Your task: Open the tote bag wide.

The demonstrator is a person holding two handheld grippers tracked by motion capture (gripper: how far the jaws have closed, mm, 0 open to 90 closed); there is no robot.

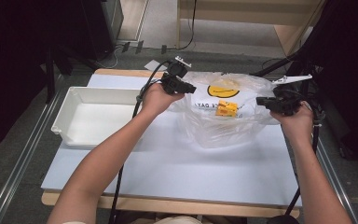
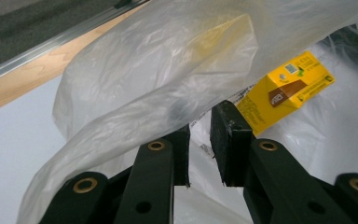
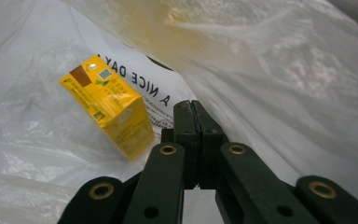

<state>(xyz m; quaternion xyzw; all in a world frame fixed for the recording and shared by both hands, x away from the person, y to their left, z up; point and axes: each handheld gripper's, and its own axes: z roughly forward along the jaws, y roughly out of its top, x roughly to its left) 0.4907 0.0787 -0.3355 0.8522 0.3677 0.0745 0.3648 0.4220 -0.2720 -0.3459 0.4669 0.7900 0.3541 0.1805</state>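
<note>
High view: the left gripper (image 1: 182,87) sits at the left edge of a translucent plastic bag (image 1: 223,126), and the right gripper (image 1: 272,103) sits at the bag's right edge, each carried by one of the person's hands. Left gripper view: the jaws stand a narrow gap apart, with a fold of the bag's film (image 2: 168,93) draped over the left jaw and running down between the two; whether the pads press on the film cannot be told. Right gripper view: the jaws are closed flat against each other, with the bag's film (image 3: 279,70) lying directly around and behind their tips; whether a layer of it is pinched between them cannot be told. Inside the bag lies a small yellow carton (image 1: 226,108), tilted, resting on the lower layer of film between the two grippers and apart from both; it appears ahead and to the right of the left jaws (image 2: 286,91) and ahead and to the left of the right jaws (image 3: 109,105). The bag carries a yellow smiley print (image 1: 223,91) and black lettering (image 3: 135,86). The bag rests on the pale counter (image 1: 177,168), beside an open white tray (image 1: 70,109) at the counter's left.
</note>
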